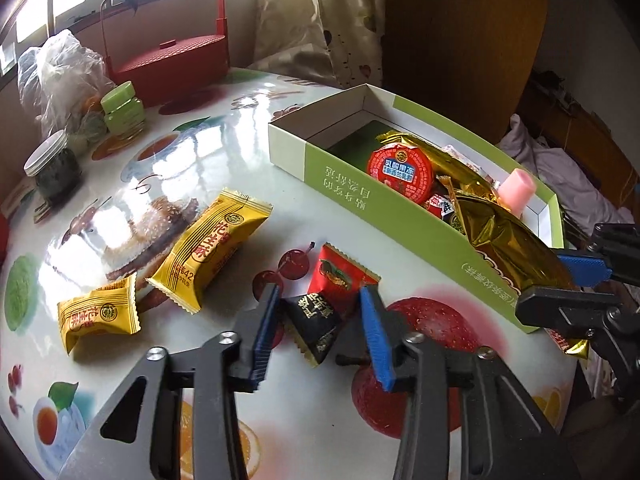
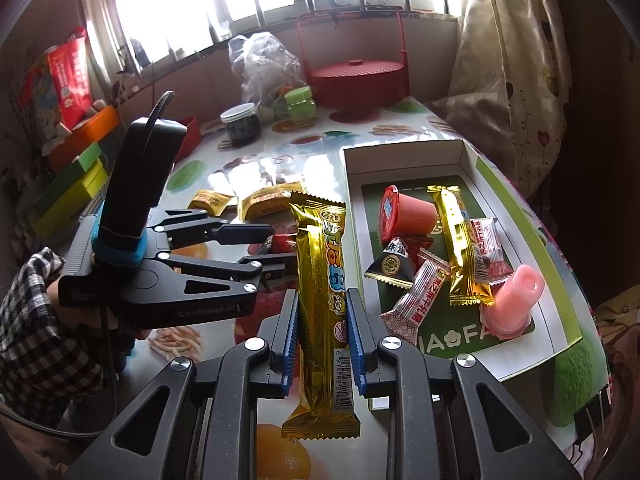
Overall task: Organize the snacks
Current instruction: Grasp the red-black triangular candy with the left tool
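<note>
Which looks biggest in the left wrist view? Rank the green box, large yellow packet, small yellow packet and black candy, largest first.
1. green box
2. large yellow packet
3. small yellow packet
4. black candy, which looks only slightly smaller and lies nearer the camera, so the last two places are unsure.

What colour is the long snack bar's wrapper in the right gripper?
Shiny gold; the long snack bar shows best in the right wrist view.

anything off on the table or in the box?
Red jelly cup lies on its side in the green snack box, and the pink jelly cup is tipped over too. No spill or damage is visible.
</note>
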Tool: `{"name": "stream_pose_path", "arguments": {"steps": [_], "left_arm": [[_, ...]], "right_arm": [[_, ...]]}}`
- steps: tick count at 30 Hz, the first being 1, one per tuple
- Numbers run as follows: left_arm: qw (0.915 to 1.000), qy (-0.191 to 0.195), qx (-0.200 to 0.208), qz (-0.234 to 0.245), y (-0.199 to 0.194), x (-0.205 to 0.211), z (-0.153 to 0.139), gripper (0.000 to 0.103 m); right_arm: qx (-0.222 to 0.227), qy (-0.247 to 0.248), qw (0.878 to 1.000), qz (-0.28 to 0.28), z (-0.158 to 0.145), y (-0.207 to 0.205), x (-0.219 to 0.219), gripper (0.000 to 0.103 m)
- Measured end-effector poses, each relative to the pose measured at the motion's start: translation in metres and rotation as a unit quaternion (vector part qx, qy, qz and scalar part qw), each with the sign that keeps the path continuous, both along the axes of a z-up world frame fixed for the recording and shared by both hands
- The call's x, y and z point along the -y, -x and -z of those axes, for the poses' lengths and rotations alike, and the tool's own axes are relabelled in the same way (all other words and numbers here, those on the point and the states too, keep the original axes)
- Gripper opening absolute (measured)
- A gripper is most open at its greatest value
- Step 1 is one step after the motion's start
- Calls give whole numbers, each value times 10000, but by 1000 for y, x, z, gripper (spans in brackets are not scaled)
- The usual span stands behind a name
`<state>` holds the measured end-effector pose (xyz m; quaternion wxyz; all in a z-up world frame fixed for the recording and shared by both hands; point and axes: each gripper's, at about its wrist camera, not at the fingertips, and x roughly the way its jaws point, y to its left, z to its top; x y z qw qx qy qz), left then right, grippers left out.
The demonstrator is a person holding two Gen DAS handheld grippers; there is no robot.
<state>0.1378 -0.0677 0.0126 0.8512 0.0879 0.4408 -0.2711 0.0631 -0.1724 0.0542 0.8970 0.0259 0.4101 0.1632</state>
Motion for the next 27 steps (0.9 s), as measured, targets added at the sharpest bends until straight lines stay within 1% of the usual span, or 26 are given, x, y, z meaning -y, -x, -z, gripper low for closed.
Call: {"name": "stream_pose_path", "arguments": {"steps": [1, 2, 3, 14, 27], "left_arm": [[10000, 19, -8, -4, 0, 0, 0, 37], [10000, 33, -13, -19, 0, -1, 0, 34], [10000, 51, -18, -38, 0, -2, 0, 27], [9997, 166, -56, -163, 4, -4, -2, 26], [9992, 239, 169, -268, 13, -11, -21, 26]], "right_arm": [[-2, -1, 10000, -2, 0, 0, 1, 21], [-3, 2, 10000, -2, 0, 0, 1, 21], [-4, 0, 10000, 3, 0, 0, 1, 21], [5, -1, 10000, 4, -1, 1, 1, 21], [91, -4, 10000, 21, -7, 5, 1, 21]]}}
